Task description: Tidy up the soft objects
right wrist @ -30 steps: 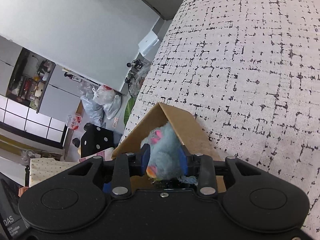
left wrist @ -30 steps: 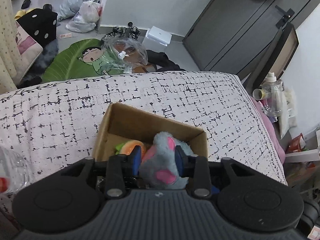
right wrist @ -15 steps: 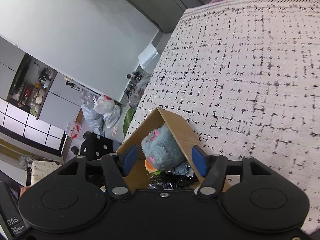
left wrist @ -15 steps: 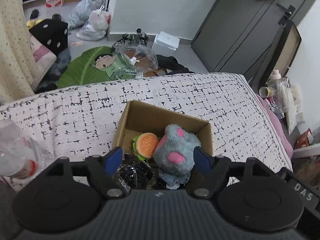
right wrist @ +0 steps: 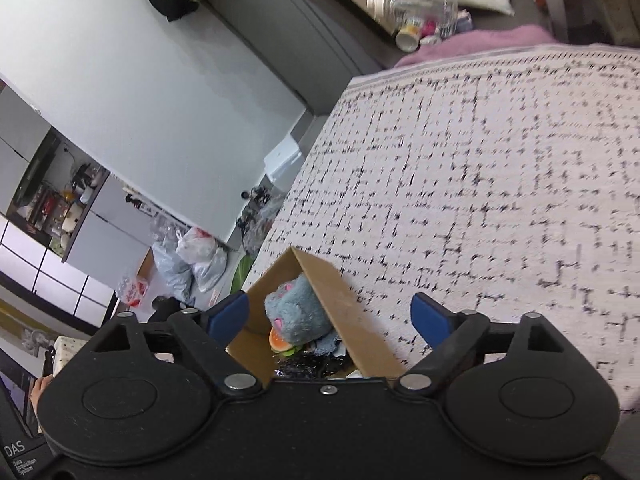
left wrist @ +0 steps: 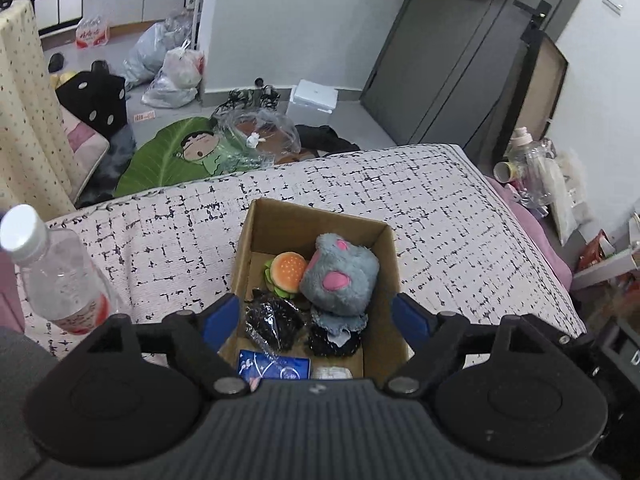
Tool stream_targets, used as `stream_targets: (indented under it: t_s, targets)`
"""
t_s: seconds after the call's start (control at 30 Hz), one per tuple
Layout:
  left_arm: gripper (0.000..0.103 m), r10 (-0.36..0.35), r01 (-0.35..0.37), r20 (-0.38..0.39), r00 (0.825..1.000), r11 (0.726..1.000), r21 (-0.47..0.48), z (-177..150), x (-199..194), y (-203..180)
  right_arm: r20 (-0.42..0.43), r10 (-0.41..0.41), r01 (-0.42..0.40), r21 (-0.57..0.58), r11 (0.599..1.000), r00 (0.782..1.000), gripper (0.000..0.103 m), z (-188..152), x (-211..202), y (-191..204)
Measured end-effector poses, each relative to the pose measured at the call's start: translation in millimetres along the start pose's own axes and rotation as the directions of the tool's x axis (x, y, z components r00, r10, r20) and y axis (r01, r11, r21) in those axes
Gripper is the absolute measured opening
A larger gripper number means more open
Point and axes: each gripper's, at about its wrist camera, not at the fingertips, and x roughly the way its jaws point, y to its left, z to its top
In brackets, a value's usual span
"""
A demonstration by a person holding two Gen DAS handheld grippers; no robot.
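Note:
A cardboard box [left wrist: 380, 240] sits on the black-and-white patterned bed [left wrist: 160, 236]. Inside lie a grey plush mouse with pink patches [left wrist: 340, 276], a plush burger [left wrist: 286, 270], black soft items [left wrist: 272, 322] and a blue packet [left wrist: 274, 366]. My left gripper [left wrist: 318, 320] is open and empty above the box's near end. My right gripper [right wrist: 330, 318] is open and empty over the same box [right wrist: 336, 304], where the grey mouse [right wrist: 296, 314] and the burger [right wrist: 279, 340] show.
A clear water bottle [left wrist: 56, 272] stands at the bed's left edge. The floor beyond holds bags [left wrist: 172, 76], a green leaf mat [left wrist: 168, 156] and a white box [left wrist: 312, 100]. Bottles and clutter [left wrist: 536, 168] sit right of the bed. Open bed surface [right wrist: 500, 180] lies right of the box.
Both grippers opened and let go of the grey mouse, which now rests in the box. Both grippers have pulled up and back from the box.

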Motion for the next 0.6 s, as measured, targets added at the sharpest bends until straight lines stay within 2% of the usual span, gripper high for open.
stream_targets:
  t_s: [0.1,0.2,0.27,0.53,0.6]
  targets:
    - [0.083,-0.004,0.003,0.022,1.0,1.0,0.028,-5.1,-12.6,-2.3,0.034,-0.005,0.005,-0.006,1.0,0.999,0.098,-1.4,-14.2,-0.5]
    - [0.084,-0.019,0.017,0.03,0.999,0.998,0.052,-10.4,-25.6,-3.6,0.065,-0.005,0.006,-0.012,1.0,0.998,0.1,-3.7,-29.0,-1.9]
    - [0.089,-0.023,0.021,0.035,0.999,0.998,0.063,-13.3,-34.4,-3.0,0.087,-0.011,0.012,-0.01,1.0,0.996,0.103,-5.7,-39.6,-2.5]
    - [0.094,-0.06,0.054,0.051,0.997,0.993,0.101,-22.3,-69.8,3.3,0.138,-0.014,0.022,-0.06,0.998,0.99,0.103,-11.4,-80.3,-1.3]
    - [0.098,-0.06,0.054,0.059,0.996,0.992,0.112,-25.6,-78.9,5.1,0.144,-0.015,0.025,-0.072,0.997,0.99,0.103,-13.5,-89.0,-0.2]
